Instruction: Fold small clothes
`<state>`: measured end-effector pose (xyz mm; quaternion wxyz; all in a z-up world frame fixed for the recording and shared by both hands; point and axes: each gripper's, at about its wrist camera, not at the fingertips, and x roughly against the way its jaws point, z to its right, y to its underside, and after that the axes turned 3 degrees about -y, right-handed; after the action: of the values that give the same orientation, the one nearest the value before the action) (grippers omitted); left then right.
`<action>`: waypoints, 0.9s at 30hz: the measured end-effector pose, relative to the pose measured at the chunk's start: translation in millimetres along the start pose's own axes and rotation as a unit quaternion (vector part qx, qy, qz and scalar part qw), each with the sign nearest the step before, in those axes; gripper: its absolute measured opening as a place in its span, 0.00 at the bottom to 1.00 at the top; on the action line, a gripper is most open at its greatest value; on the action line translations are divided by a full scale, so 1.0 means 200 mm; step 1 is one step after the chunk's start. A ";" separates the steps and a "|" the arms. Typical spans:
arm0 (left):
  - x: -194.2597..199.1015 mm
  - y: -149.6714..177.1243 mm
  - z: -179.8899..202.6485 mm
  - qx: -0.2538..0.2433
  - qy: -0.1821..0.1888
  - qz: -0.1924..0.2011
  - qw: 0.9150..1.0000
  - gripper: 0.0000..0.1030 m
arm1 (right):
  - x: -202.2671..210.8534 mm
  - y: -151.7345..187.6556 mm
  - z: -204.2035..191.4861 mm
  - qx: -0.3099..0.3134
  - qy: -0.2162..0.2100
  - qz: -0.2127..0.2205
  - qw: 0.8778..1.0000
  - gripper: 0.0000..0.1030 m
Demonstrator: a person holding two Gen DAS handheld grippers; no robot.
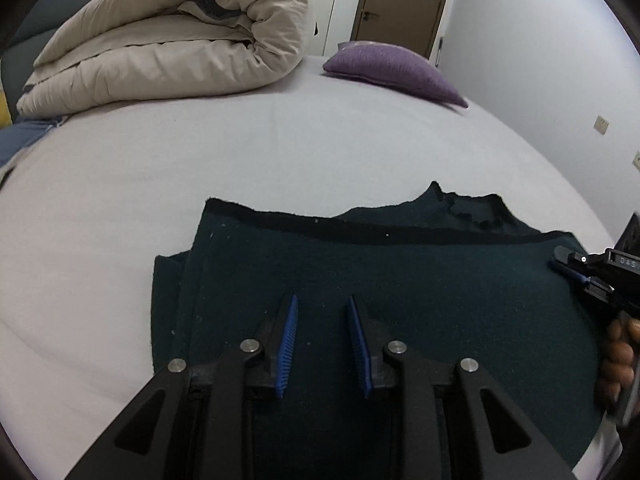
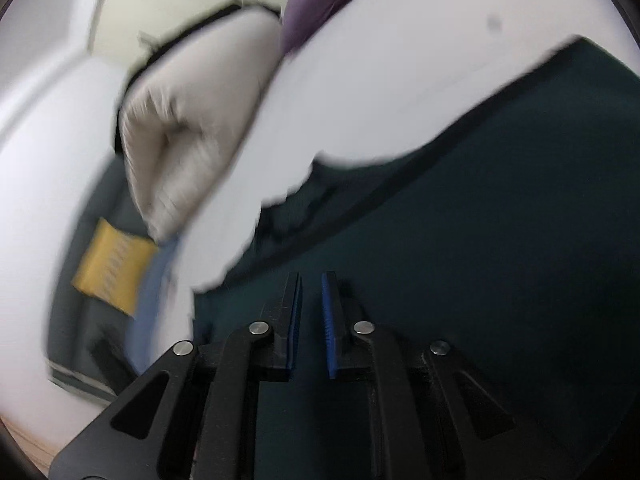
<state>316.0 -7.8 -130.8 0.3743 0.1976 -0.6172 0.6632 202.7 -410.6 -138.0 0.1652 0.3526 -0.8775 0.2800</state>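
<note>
A dark green garment (image 1: 400, 280) lies partly folded on the pale bed sheet (image 1: 200, 152), with a black hem band across its far edge. My left gripper (image 1: 322, 300) hovers over its near middle, open and empty. My right gripper (image 1: 558, 258) reaches in from the right edge of the left wrist view, over the garment's right side. In the blurred right wrist view the right gripper (image 2: 312, 278) is open a little with nothing between the blue pads, above the garment (image 2: 460, 260).
A rolled beige duvet (image 1: 172, 36) lies at the back left of the bed and a purple cushion (image 1: 396, 68) at the back right. A brown door (image 1: 400, 4) stands behind. A yellow cushion (image 2: 112, 266) shows beyond the bed in the right wrist view.
</note>
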 end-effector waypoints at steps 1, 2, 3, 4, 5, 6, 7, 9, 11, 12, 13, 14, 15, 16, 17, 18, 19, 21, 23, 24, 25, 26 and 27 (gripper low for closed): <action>0.00 0.00 -0.01 0.002 0.003 0.000 1.000 0.28 | 0.03 -0.02 0.05 -0.010 -0.006 0.014 1.000 0.07; -0.01 0.00 0.00 0.001 0.002 0.001 1.000 0.28 | 0.11 -0.07 0.13 -0.029 -0.008 0.042 0.999 0.06; -0.01 0.00 0.00 0.000 0.001 0.002 1.000 0.28 | 0.16 -0.10 0.17 -0.038 0.002 0.059 0.998 0.04; -0.01 0.00 0.00 -0.001 0.000 0.002 1.000 0.28 | 0.22 -0.13 0.20 -0.045 0.018 0.078 0.996 0.04; 0.00 0.00 0.00 0.000 -0.002 -0.001 1.000 0.28 | 0.28 -0.15 0.22 -0.052 0.040 0.098 0.993 0.04; 0.01 -0.01 0.01 0.000 -0.008 -0.005 1.000 0.28 | 0.34 -0.17 0.24 -0.064 0.056 0.115 0.990 0.04; 0.05 0.00 0.03 -0.003 -0.023 -0.010 1.000 0.28 | 0.38 -0.18 0.25 -0.072 0.067 0.123 0.988 0.11; 0.16 0.04 0.08 -0.012 -0.022 -0.009 1.000 0.33 | 0.43 -0.13 0.16 -0.061 0.070 0.116 0.989 0.13; 0.28 0.11 0.14 -0.017 -0.012 -0.001 1.000 0.42 | 0.41 -0.01 0.01 -0.036 0.029 0.085 0.995 0.13; 0.33 0.15 0.15 -0.018 -0.011 0.003 1.000 0.50 | 0.35 0.09 -0.10 -0.014 0.004 0.061 0.998 0.13; 0.35 0.20 0.16 -0.018 -0.017 -0.002 1.000 0.53 | 0.30 0.17 -0.19 0.003 -0.018 0.034 0.999 0.13; 0.35 0.24 0.16 -0.018 -0.026 -0.013 0.999 0.53 | 0.21 0.28 -0.28 0.019 -0.044 -0.003 0.999 0.13; 0.32 0.28 0.16 -0.014 -0.032 -0.029 0.999 0.54 | 0.10 0.40 -0.36 0.031 -0.070 -0.042 0.996 0.13; 0.30 0.31 0.13 -0.005 -0.031 -0.041 0.999 0.54 | -0.03 0.51 -0.41 0.036 -0.090 -0.082 0.992 0.13; 0.30 0.34 0.12 -0.003 -0.031 -0.038 0.999 0.54 | -0.14 0.60 -0.45 0.042 -0.096 -0.117 0.988 0.13; 0.31 0.36 0.12 -0.013 -0.033 -0.033 0.999 0.55 | -0.23 0.67 -0.46 0.044 -0.091 -0.143 0.985 0.13; 0.31 0.36 0.13 -0.021 -0.037 -0.034 0.999 0.55 | -0.33 0.73 -0.43 0.036 -0.069 -0.167 0.983 0.11; 0.30 0.36 0.12 -0.017 -0.034 -0.037 0.999 0.55 | -0.36 0.72 -0.36 0.020 -0.074 -0.152 0.985 0.03; 0.30 0.36 0.11 -0.015 -0.031 -0.038 0.999 0.55 | -0.30 0.65 -0.29 -0.019 -0.084 -0.128 0.988 0.03; 0.29 0.36 0.11 -0.016 -0.031 -0.037 0.999 0.55 | -0.25 0.60 -0.25 -0.025 -0.072 -0.107 0.991 0.05; 0.30 0.36 0.11 -0.017 -0.031 -0.036 0.999 0.55 | -0.19 0.55 -0.21 -0.026 -0.061 -0.088 0.994 0.07; 0.30 0.37 0.11 -0.017 -0.030 -0.035 0.999 0.55 | -0.12 0.51 -0.16 -0.035 -0.049 -0.066 0.996 0.07; 0.30 0.37 0.11 -0.016 -0.028 -0.034 0.999 0.55 | -0.03 0.45 -0.07 -0.053 -0.041 -0.043 0.997 0.07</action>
<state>218.5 -11.4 -133.0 0.3823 0.2315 -0.6308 0.6343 143.7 -346.1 -163.4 0.1597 0.3921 -0.8810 0.2113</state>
